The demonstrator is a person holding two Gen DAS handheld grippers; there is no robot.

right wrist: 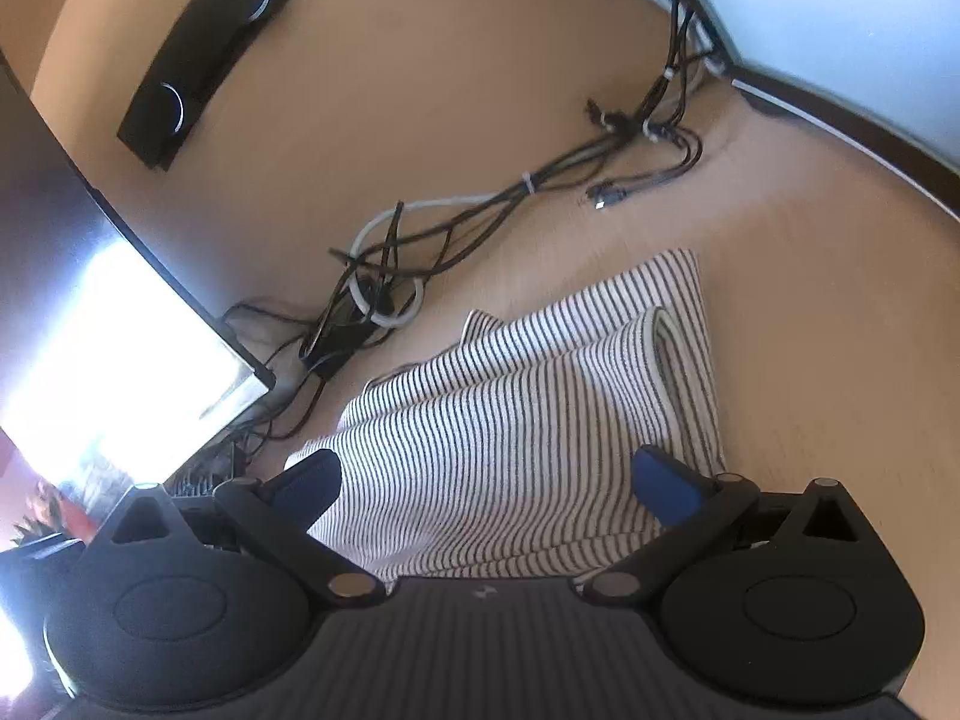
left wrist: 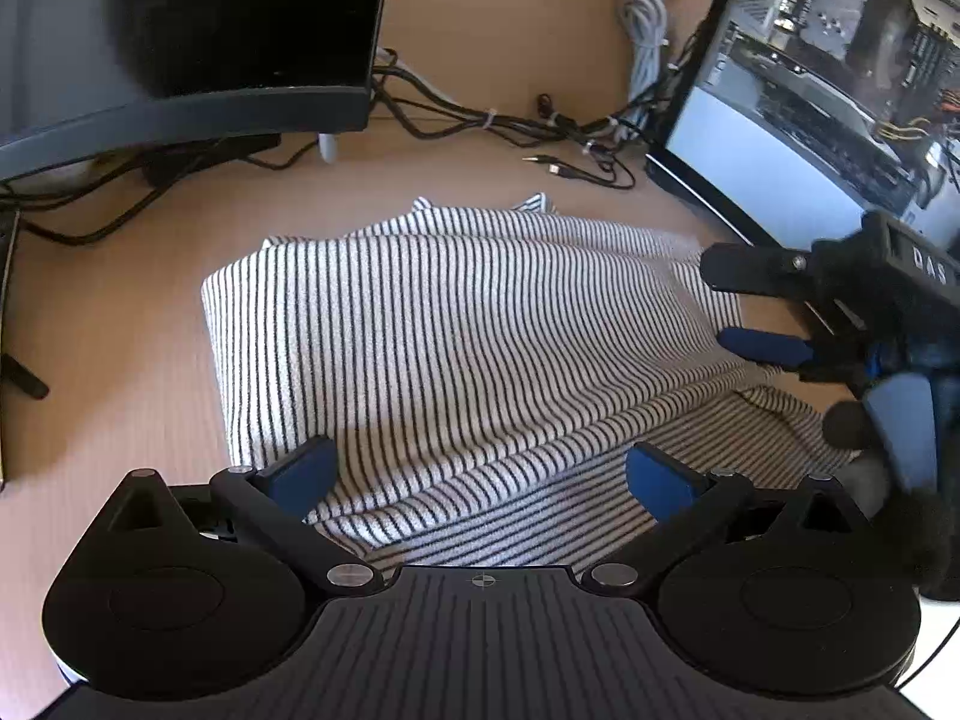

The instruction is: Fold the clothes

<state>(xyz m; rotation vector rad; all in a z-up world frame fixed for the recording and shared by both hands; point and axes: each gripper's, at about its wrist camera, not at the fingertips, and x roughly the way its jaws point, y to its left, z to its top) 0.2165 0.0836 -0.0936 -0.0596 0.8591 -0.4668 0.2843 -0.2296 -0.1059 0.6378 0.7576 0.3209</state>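
Striped shirt (left wrist: pixel 456 324) folded flat on desk (left wrist: pixel 120 360), long axis running left-right.

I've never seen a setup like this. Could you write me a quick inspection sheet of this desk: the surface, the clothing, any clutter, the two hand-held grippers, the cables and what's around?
Surface: light wooden desk, bare where visible.
Job's things: white garment with thin black stripes, partly folded, an upper layer lying over a lower one.
Clutter: nothing seen beyond the cables.
Grippers: left gripper open, blue pads either side of the garment's near edge; right gripper open over the garment's right edge.
Cables: tangled black cables and a grey looped cable behind the garment; loose plug.
Surroundings: dark monitor, glass-sided computer case, black soundbar.
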